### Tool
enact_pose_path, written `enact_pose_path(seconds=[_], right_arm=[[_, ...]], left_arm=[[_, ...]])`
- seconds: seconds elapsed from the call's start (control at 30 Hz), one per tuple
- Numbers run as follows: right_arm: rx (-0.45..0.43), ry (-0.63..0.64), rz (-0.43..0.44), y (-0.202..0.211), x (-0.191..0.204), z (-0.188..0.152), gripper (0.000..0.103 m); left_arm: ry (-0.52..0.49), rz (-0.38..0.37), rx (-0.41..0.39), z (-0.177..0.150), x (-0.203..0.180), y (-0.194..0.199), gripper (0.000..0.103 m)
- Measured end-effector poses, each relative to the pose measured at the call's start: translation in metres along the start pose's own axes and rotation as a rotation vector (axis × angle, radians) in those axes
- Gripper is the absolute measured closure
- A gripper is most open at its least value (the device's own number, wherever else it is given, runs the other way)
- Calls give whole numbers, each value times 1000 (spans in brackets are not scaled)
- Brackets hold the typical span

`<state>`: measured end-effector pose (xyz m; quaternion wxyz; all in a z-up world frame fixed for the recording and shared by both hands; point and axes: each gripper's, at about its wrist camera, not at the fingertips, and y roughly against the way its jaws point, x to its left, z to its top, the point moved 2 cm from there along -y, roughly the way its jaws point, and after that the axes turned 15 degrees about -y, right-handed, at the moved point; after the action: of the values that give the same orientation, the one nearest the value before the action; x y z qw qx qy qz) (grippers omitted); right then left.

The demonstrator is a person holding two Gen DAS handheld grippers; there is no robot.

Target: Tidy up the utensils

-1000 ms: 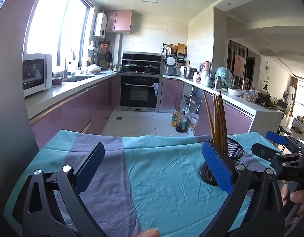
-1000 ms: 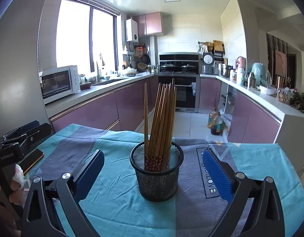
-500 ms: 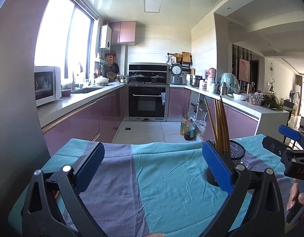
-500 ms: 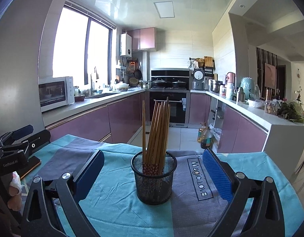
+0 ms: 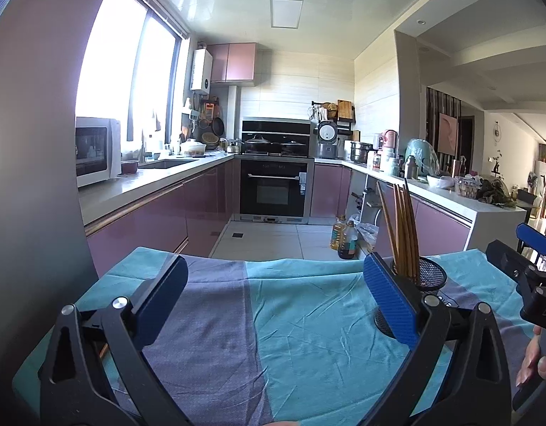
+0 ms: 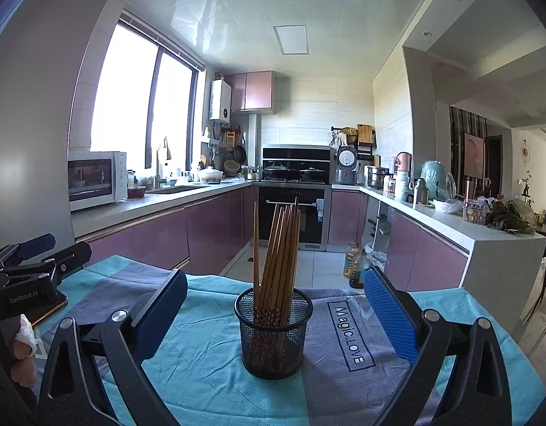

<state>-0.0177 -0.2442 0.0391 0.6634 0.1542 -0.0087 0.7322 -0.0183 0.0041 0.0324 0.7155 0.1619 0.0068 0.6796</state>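
A black mesh cup (image 6: 273, 333) stands on the teal and grey tablecloth (image 6: 209, 365) and holds several wooden chopsticks (image 6: 278, 259) upright. My right gripper (image 6: 274, 305) is open and empty, with the cup straight ahead between its blue pads. My left gripper (image 5: 273, 294) is open and empty over bare cloth. In the left wrist view the cup (image 5: 420, 280) sits behind the right pad, chopsticks (image 5: 402, 227) sticking up. Each gripper shows at the edge of the other's view: the right one (image 5: 528, 259) and the left one (image 6: 28, 269).
The table's far edge (image 5: 273, 259) faces a kitchen aisle with purple cabinets. Oil bottles (image 5: 343, 238) stand on the floor beyond it. A white counter end (image 6: 500, 248) lies to the right. A thin brown item (image 6: 51, 310) lies on the cloth's left edge.
Both grippers have pulled back and tilted up a little, so the cup and cloth sit lower in view. Both stay open. The cup and chopsticks have not moved.
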Motion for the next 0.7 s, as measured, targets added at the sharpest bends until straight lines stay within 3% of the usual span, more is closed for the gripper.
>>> enact_pose_path(seconds=[0.7], right_arm=[[-25, 22, -24, 6, 3, 0, 7]], left_arm=[[8, 19, 6, -5, 0, 0, 6]])
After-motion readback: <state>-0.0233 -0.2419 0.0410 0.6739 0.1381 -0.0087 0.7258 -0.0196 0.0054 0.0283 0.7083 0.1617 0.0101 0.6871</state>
